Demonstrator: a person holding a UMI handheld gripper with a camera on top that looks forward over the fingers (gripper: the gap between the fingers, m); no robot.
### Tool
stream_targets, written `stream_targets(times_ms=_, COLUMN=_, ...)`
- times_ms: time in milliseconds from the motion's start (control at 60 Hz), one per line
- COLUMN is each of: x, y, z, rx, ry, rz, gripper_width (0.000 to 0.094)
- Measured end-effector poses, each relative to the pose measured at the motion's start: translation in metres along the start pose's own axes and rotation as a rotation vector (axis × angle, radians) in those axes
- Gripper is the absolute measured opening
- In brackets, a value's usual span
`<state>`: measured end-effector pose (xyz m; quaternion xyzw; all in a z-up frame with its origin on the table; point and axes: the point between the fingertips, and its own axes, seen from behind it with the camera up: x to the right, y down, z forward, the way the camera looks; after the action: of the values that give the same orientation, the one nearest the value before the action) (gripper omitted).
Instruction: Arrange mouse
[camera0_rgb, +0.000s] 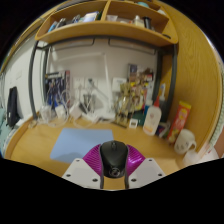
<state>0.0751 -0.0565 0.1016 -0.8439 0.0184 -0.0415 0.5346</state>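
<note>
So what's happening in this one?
A hand-held gripper has a dark mouse between its two fingers, whose pink pads press on its sides. It is over a wooden desk, and a blue mouse pad lies just ahead and to the left of the fingers. Bottles and cups stand along the far right of the desk, below a shelf. The mouse is not yet on the pad.
</note>
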Motion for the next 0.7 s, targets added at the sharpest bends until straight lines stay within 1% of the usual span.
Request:
stream_targets(times_ms=117, x=0.008, y=-0.085, z=0.008, rx=0.096, ry=-0.006, rz=0.001, gripper_width=0.0279)
stream_targets(times_ms=150, x=0.004, y=-0.105, z=0.012, rx=0.111, ry=-0.020, rz=-0.005, gripper_width=0.0277)
stream_targets(times_ms=200, x=-0.006, y=-0.127, z=0.021, rx=0.134, ry=-0.043, rz=-0.013, gripper_width=0.0277)
stream_targets(times_ms=267, x=-0.027, y=-0.142, z=0.042, rx=0.135, ry=-0.075, rz=-0.017, gripper_width=0.0276)
stream_targets(times_ms=333, x=-0.053, y=-0.137, z=0.068, rx=0.120, ry=-0.110, rz=-0.009, gripper_width=0.0276)
stream_targets(times_ms=417, x=-0.082, y=-0.119, z=0.099, rx=0.069, ry=-0.139, rz=-0.002, gripper_width=0.0276)
stream_targets(times_ms=550, x=-0.116, y=-0.061, z=0.140, rx=-0.024, ry=-0.176, rz=-0.007, gripper_width=0.0276)
stream_targets(times_ms=700, x=-0.128, y=-0.005, z=0.172, rx=-0.114, ry=-0.178, rz=-0.014, gripper_width=0.0277)
